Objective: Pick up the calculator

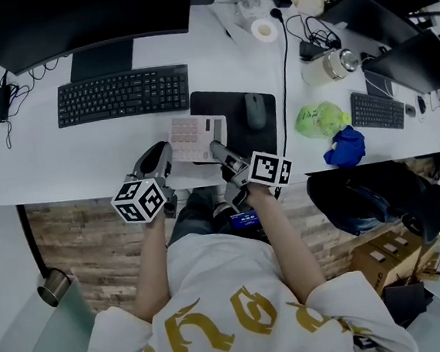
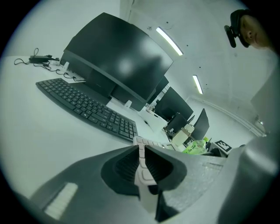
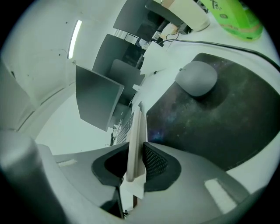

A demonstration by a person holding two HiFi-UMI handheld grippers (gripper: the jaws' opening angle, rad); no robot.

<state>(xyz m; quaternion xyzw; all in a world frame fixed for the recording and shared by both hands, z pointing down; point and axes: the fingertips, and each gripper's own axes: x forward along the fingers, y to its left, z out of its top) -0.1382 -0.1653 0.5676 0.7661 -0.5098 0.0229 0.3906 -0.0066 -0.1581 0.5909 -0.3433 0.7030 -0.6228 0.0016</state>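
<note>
The white calculator sits at the front edge of the white desk, partly over the black mouse pad. My left gripper holds its left side and my right gripper holds its right side. The left gripper view shows the calculator edge-on, with the left gripper shut on it. The right gripper view likewise shows the calculator as a thin white slab clamped in the right gripper. Whether it rests on the desk or is lifted, I cannot tell.
A black keyboard and monitor stand behind on the left. A grey mouse lies on the mouse pad. To the right are a black cable, a green bag, a blue cloth, a jar and a second keyboard.
</note>
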